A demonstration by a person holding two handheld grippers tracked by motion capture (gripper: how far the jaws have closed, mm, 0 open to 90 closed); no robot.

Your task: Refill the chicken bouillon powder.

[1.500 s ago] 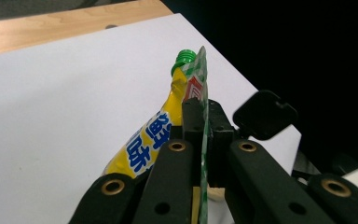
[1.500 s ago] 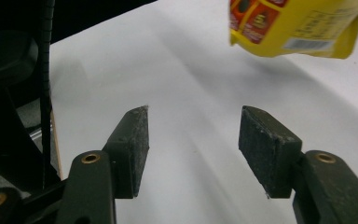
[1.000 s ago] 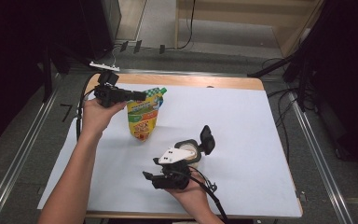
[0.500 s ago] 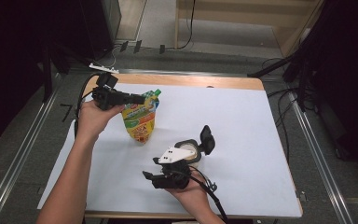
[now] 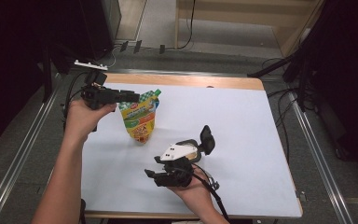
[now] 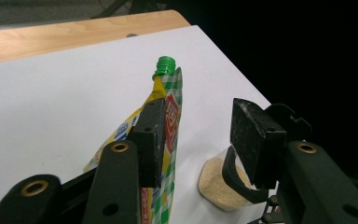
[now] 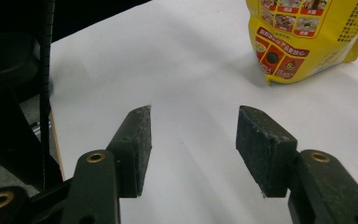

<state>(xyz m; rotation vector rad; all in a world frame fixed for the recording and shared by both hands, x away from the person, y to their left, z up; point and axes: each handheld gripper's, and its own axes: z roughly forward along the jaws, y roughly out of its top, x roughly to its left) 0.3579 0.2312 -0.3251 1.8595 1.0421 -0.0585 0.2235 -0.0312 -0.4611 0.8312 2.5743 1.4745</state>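
Note:
A yellow stand-up pouch [image 5: 140, 122] with a green checked top and a green screw cap [image 5: 157, 92] stands on the white table sheet [image 5: 242, 121]. My left gripper [image 5: 131, 96] is level with the pouch's top and points right at it. In the left gripper view its jaws [image 6: 198, 116] have just been opening. The pouch's top [image 6: 171, 107] lies against the left pad and the right pad is well clear, so nothing is pinched. My right gripper [image 5: 154, 165] rests low near the front edge. In the right gripper view its jaws [image 7: 193, 116] stand open over bare sheet, with the pouch's base [image 7: 298, 37] farther off.
A small clear jar of sandy grains [image 6: 216, 182] sits by the right hand, seen as a tan patch [image 5: 195, 153] in the high view. A wooden strip [image 5: 182, 80] runs along the table's far edge. Metal rails and cables flank both sides.
The left gripper's jaws have come apart from the pouch's top, and the left hand has drawn back slightly to the left. The pouch stays standing. The right gripper has not moved.

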